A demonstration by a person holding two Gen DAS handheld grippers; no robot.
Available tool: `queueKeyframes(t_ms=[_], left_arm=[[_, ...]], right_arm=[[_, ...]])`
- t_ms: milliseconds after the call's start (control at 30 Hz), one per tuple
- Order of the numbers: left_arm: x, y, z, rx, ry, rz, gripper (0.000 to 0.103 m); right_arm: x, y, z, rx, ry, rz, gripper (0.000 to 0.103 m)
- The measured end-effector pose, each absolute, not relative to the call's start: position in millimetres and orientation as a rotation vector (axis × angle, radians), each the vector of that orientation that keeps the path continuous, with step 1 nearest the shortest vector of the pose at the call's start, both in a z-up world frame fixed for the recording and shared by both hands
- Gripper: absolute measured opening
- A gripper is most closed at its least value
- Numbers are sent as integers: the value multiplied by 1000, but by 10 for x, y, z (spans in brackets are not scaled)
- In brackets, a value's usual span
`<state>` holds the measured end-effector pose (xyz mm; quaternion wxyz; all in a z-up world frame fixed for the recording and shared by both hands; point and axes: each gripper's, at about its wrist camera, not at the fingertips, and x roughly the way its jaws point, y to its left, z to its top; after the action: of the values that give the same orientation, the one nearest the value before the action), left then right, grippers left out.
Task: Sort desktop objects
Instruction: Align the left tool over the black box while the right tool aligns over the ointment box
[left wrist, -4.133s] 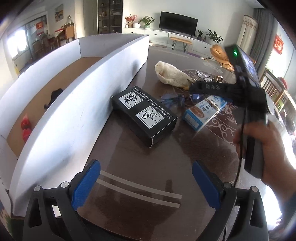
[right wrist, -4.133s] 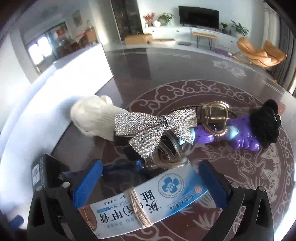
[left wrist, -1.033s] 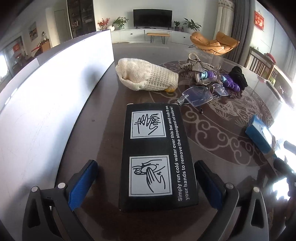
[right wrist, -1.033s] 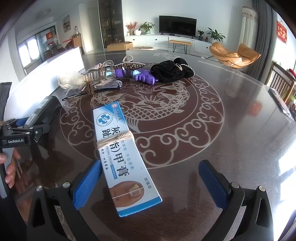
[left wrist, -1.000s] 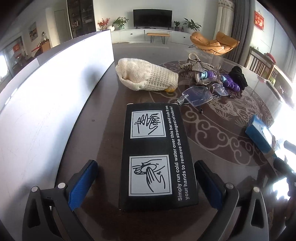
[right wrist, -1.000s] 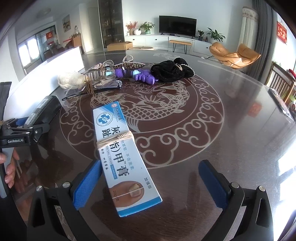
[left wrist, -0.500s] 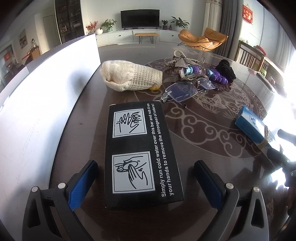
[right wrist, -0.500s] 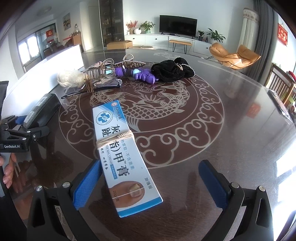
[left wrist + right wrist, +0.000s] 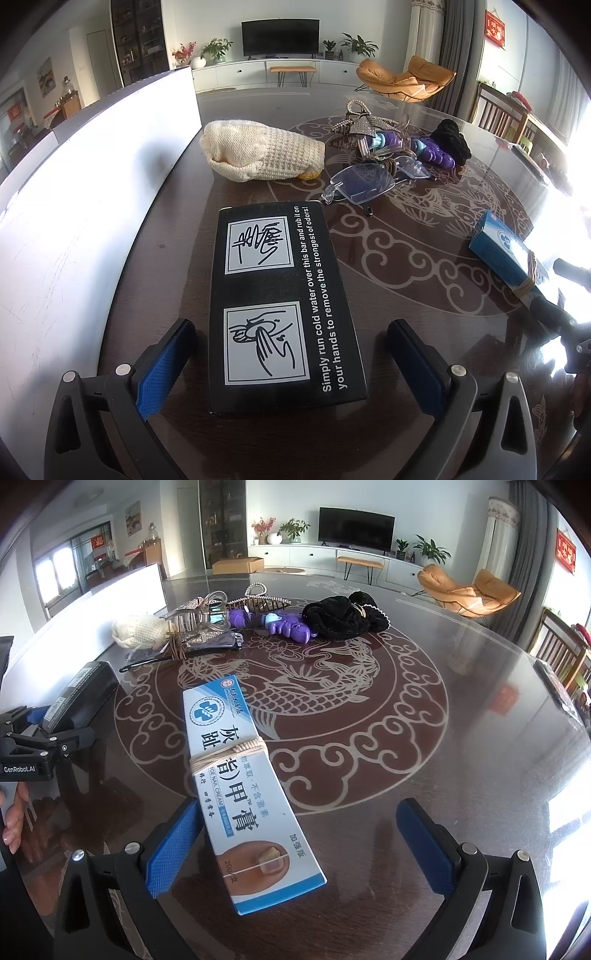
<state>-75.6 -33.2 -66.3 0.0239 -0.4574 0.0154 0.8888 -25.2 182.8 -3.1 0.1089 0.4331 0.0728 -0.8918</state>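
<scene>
Hard to see: right edge of left wrist view blown out by glare; blue cream box partly washed out.
L gripper: spread wide, straddling black box, not touching.
R gripper: released; cream box lies between fingers, beside left pad.
Clutter: glasses, knit pouch, hair clips piled together farther back on table.
Container: white divider bin left of black box; contents not visible.

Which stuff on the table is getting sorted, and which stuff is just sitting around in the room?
Getting sorted:
black box
blue cream box
knitted pouch
glasses
sparkly hair clip
purple toy
black scrunchie

Just sitting around:
television
orange chair
potted plants
</scene>
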Motion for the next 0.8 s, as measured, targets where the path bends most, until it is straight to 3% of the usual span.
queueKeyframes(t_ms=[800], left_arm=[[-763, -361, -652, -1416, 45, 2752, 103]], right_arm=[[-289, 1825, -67, 1329, 221, -2617, 103]])
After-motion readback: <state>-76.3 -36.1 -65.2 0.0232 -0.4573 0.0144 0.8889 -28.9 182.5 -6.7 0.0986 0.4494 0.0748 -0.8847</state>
